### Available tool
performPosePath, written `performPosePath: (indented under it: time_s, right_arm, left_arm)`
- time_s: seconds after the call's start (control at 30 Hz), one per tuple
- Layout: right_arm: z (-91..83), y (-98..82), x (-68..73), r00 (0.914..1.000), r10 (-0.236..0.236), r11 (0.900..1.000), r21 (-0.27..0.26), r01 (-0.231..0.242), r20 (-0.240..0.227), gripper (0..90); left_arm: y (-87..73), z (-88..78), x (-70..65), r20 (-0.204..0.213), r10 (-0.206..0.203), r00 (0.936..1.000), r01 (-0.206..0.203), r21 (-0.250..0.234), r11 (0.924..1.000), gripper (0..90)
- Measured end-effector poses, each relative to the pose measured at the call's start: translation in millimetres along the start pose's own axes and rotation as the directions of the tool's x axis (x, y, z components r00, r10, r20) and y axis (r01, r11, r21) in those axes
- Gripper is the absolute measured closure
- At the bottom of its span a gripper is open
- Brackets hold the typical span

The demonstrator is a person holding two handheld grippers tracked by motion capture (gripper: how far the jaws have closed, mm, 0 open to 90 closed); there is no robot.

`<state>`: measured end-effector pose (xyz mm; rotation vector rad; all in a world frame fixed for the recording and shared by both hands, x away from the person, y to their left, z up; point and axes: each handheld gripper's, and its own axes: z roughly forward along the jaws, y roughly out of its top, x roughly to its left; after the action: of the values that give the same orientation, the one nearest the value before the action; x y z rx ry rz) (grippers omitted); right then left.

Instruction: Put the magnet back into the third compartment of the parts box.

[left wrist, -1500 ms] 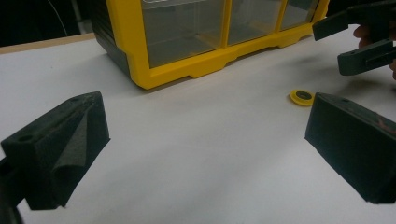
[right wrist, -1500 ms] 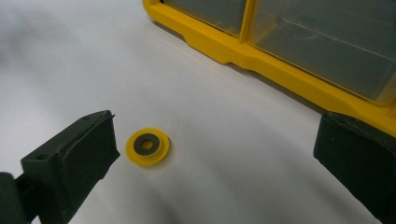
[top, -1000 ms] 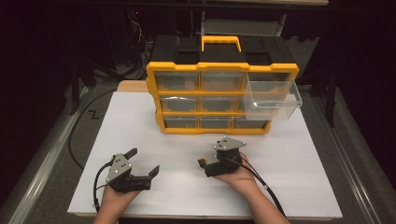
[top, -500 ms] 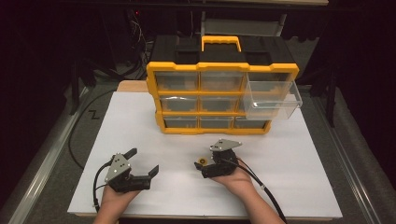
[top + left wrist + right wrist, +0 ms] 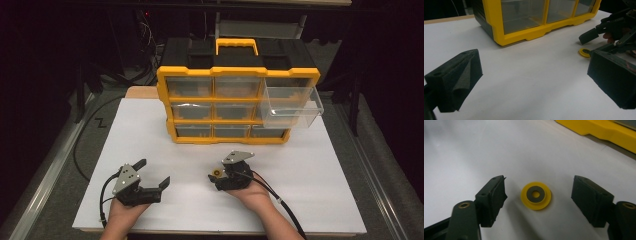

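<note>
Lying flat, hole up, the yellow washer [image 5: 536,195] sits untouched between the right gripper [image 5: 539,202]'s closing fingers.

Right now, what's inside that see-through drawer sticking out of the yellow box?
The pulled-out drawer on the yellow organizer looks empty through its clear walls. Its back end sits inside the frame, so that part is hidden.

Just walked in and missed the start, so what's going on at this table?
A person holds a claw in each hand over a white table. The right claw sits around a small yellow disc lying flat on the table; its jaws have just been closing, with the disc between them but not yet touched. The left claw rests open, off to the side. Behind stands a yellow drawer organizer with one clear drawer pulled out.
</note>
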<state>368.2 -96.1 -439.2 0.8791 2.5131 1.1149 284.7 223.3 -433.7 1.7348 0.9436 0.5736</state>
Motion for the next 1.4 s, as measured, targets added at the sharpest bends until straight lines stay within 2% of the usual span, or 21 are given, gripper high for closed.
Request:
performPosePath:
  time_s: [0.07,0.1,0.23,0.67,0.83,0.87,1.4]
  right_arm:
    - [0.1,-0.1,-0.1,1.0000,-0.005,1.000,0.005,0.005,0.001,34.2]
    - [1.0,-1.1,0.1,0.9996,-0.024,1.000,0.019,0.023,0.016,38.5]
    - [0.7,-1.3,1.9,0.9988,-0.032,0.999,0.020,0.031,0.038,44.0]
    - [0.8,-1.8,4.3,0.9981,-0.058,0.998,0.015,0.057,0.021,57.4]
    - [1.0,-1.9,3.9,0.9984,-0.052,0.999,0.016,0.052,0.020,60.7]
    - [0.5,-2.2,3.3,0.9987,-0.045,0.999,0.020,0.044,0.024,63.7]
    - [0.4,-1.7,1.7,0.9984,-0.054,0.998,0.013,0.054,0.015,64.9]
  left_arm:
    - [-0.1,0.7,-0.1,0.001,0.001,1.0000,-0.001,0.007,1.0000,0.6]
    - [-0.2,1.0,-0.1,0.001,-0.001,1.0000,0.001,0.011,0.9999,0.6]
    - [0.0,0.6,0.6,0.000,-0.004,1.0000,0.004,0.017,0.9999,0.6]
    - [-0.1,1.1,1.5,-0.012,-0.003,0.9999,0.003,0.028,0.9996,0.7]
    - [-0.1,0.9,1.7,-0.013,-0.002,0.9999,0.002,0.032,0.9995,0.7]
    - [0.0,0.8,1.6,-0.013,-0.002,0.9999,0.002,0.030,0.9996,0.7]
    - [-0.5,1.3,-0.8,-0.009,0.009,0.9999,-0.009,0.017,0.9998,1.7]
